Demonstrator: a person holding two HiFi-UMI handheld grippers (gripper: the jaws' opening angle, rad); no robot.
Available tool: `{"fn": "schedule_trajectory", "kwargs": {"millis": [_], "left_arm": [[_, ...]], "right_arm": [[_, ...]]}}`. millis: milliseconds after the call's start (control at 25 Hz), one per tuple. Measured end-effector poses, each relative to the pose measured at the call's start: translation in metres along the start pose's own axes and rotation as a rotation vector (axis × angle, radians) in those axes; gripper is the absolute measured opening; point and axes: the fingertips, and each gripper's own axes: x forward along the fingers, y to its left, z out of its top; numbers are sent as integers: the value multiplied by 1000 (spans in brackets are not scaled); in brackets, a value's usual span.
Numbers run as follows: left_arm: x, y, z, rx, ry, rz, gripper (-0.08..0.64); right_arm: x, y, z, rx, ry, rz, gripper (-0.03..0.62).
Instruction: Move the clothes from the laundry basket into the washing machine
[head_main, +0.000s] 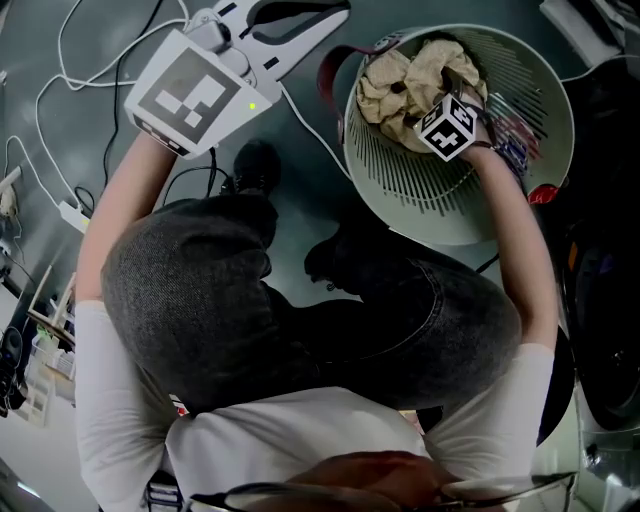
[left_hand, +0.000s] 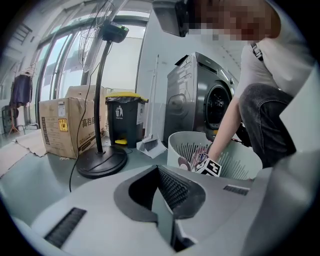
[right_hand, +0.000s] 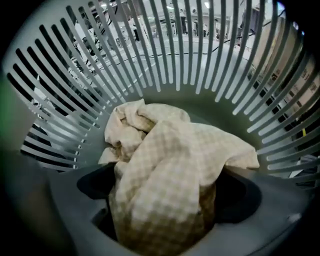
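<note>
A beige checked cloth (head_main: 400, 85) lies bunched in the pale slatted laundry basket (head_main: 520, 200) on the floor. My right gripper (head_main: 425, 105) points steeply down into the basket, its marker cube above the cloth. In the right gripper view the cloth (right_hand: 165, 165) bulges up between the wide-open jaws of my right gripper (right_hand: 160, 200), inside the basket wall (right_hand: 165, 60). My left gripper (head_main: 300, 15) is held up left of the basket, jaws shut and empty (left_hand: 167, 200). The grey washing machine (left_hand: 200, 95) stands behind the basket (left_hand: 175, 145).
A fan stand with a round black base (left_hand: 100, 160), a cardboard box (left_hand: 65, 125), a black bin with a yellow lid (left_hand: 125, 120) and a dustpan (left_hand: 150, 145) stand left of the machine. White cables (head_main: 60, 90) trail on the floor. The person's knees (head_main: 200, 290) crouch beside the basket.
</note>
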Motion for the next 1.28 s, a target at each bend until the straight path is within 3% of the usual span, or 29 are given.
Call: {"fn": "schedule_trajectory", "kwargs": {"millis": [200,400,680,920,1160,1280], "left_arm": [[0,-1,-2,3,2,0,6],[0,-1,-1,14,11,-14,6],[4,4,4,8,-3,-7,6],[3,5,4,15,-1,-12,6],[-3,9,4,7,-6,-9,6],[-5,14,4,-7,-10,1,6]], "right_arm": [[13,4,-4,-73,24,-28,609],[28,2,-16,-178,69,-107,607],[26,-3,-15,-182,54,-120,593],[20,-13,-11,-164,23,-132,476],[12,-28,-7,-145,13,-158,298],[8,-35,-6,-153,19,-195,253]]}}
